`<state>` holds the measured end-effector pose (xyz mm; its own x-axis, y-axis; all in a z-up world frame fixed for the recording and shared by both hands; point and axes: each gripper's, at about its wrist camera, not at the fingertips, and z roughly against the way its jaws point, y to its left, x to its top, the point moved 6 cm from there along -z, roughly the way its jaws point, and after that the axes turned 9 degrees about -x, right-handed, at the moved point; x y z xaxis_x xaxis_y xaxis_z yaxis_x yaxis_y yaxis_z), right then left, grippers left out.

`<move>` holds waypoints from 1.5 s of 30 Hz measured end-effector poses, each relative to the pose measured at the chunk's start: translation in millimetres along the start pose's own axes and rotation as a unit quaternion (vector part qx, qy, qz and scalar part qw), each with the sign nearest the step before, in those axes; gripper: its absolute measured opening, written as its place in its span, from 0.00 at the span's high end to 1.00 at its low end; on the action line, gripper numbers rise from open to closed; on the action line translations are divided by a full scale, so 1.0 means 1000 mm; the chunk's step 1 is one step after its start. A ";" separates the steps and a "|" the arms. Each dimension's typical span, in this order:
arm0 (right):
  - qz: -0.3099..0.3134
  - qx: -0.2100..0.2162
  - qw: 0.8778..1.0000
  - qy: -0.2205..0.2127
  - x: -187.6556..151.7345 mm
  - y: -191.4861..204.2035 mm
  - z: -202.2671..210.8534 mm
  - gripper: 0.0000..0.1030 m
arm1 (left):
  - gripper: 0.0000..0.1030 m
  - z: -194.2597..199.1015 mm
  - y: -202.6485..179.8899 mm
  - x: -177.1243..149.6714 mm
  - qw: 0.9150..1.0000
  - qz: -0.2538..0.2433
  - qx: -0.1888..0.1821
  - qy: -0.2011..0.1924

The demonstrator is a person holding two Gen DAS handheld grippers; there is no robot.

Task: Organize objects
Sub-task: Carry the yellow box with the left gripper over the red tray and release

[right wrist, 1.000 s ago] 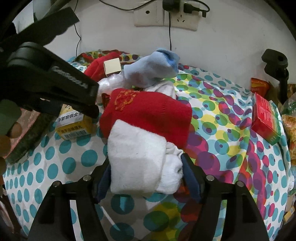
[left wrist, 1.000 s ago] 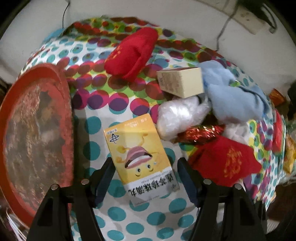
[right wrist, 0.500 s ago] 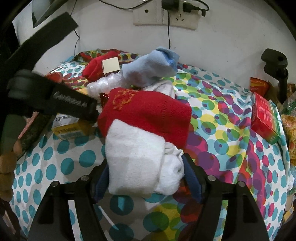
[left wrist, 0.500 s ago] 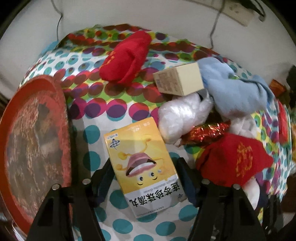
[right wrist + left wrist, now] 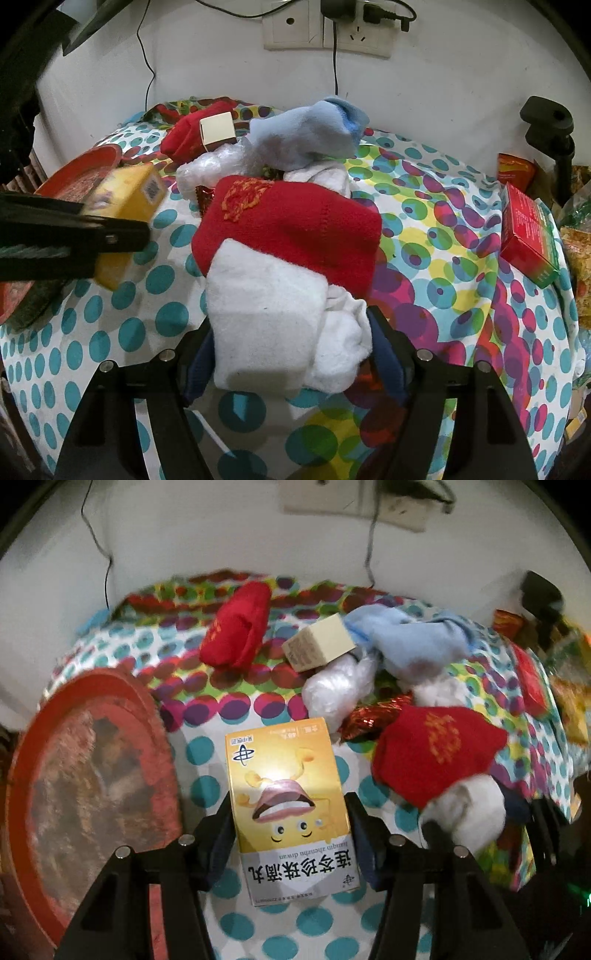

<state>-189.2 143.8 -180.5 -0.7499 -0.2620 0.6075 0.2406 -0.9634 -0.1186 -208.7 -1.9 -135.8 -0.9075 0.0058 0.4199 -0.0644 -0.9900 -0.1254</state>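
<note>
The left claw (image 5: pixel 290 834) has just been closing and is now clamped on the yellow medicine box (image 5: pixel 288 805), which is seen lifted off the dotted table (image 5: pixel 110 332) beside the red tray (image 5: pixel 85 775). The right claw (image 5: pixel 291 354) is gripping the white sock (image 5: pixel 266 314). Sorting is judged under way.

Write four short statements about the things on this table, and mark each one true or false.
1. The yellow cardboard medicine carton shows a cartoon face. True.
2. The light blue fleece sock lies in the round red tray. False: it lies in the pile across the table, and the tray holds no sock.
3. The folded white cloth sits between the fingers of the right tool. True.
4. The tablecloth is plain white. False: it is covered with coloured dots.
</note>
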 end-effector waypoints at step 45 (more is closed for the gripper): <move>-0.005 -0.018 1.000 0.006 0.001 -0.004 -0.005 0.19 | 0.44 0.073 0.288 -0.037 0.993 0.060 0.096 -0.012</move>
<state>-194.2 147.6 -183.7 -0.7599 -0.2529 0.5988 0.2108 -0.9673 -0.1410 -163.0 -298.0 -122.1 -0.8936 -0.1151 0.4338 0.1266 -0.9920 -0.0025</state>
